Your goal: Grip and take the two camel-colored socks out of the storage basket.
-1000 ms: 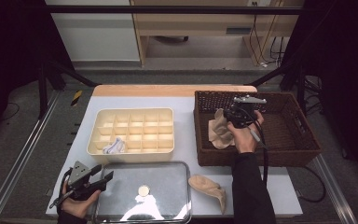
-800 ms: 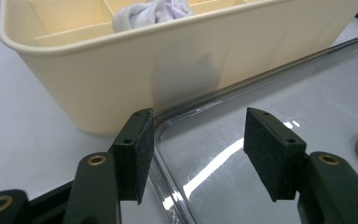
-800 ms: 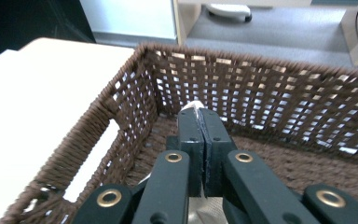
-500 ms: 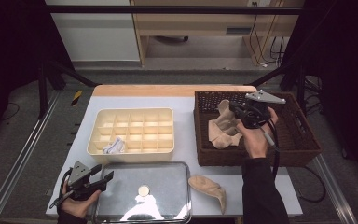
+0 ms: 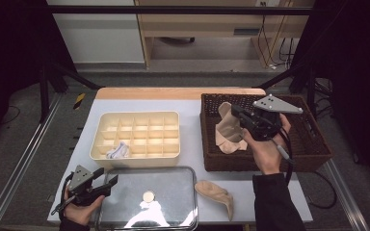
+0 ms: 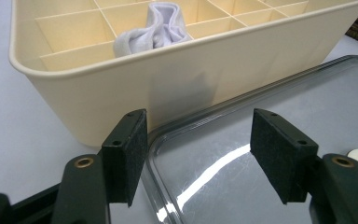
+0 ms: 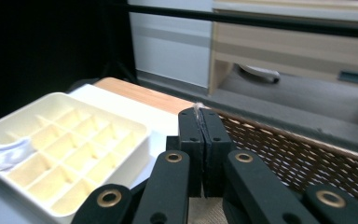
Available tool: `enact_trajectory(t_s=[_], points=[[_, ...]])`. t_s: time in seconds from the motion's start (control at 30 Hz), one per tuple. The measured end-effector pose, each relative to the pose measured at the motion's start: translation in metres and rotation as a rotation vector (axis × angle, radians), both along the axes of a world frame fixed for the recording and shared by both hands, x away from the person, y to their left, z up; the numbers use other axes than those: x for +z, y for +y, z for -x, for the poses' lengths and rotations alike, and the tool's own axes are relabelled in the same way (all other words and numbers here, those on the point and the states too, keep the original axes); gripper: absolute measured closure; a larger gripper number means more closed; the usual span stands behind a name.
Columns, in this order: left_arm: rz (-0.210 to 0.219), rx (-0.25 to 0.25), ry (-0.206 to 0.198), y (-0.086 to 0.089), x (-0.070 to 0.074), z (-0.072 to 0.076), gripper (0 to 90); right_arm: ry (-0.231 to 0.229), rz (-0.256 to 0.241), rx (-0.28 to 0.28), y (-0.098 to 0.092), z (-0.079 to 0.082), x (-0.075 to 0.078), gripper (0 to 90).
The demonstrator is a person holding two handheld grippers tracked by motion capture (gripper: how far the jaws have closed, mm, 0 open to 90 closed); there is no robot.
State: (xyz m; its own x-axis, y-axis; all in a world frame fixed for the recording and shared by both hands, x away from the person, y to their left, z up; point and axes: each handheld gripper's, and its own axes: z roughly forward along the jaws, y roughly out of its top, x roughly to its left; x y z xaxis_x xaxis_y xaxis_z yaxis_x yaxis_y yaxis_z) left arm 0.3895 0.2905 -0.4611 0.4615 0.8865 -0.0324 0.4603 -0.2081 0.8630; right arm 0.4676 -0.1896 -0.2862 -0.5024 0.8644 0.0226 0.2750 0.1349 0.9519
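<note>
My right gripper (image 5: 235, 111) is shut on a beige sock (image 5: 227, 130) and holds it up over the left part of the brown wicker basket (image 5: 313, 144). In the right gripper view the closed gripper (image 7: 200, 122) pinches a thin beige edge of the sock (image 7: 197, 106). A second beige sock (image 5: 216, 193) lies flat on the table in front of the basket. My left gripper (image 5: 107, 176) rests open at the left edge of the clear tray (image 5: 173, 175); its gripper (image 6: 198, 140) straddles the tray rim (image 6: 154, 140). A white sock (image 6: 151, 32) sits in a cell of the cream divided box (image 5: 135, 156).
The clear tray holds a small round pale object (image 5: 148, 196). The cream box (image 6: 98, 98) stands just behind the tray. A light wood strip (image 5: 173, 93) runs along the table's far edge. Dark metal frame rails flank the table on both sides.
My right gripper has lifted the beige sock up out of the basket and drawn it toward the basket's left side. The left gripper has stayed in place.
</note>
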Motion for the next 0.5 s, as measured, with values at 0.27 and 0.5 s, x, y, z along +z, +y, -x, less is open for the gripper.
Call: enact_trajectory(t_s=[0.27,0.5], points=[[0.011,-0.005,-0.017,-0.004,0.004,0.001,35.4,-0.052,0.013,0.119,0.027,0.028,0.009,89.4],[0.026,-0.017,-0.033,-0.008,0.009,0.003,35.1,-0.048,0.013,0.214,0.052,0.044,0.001,89.4]])
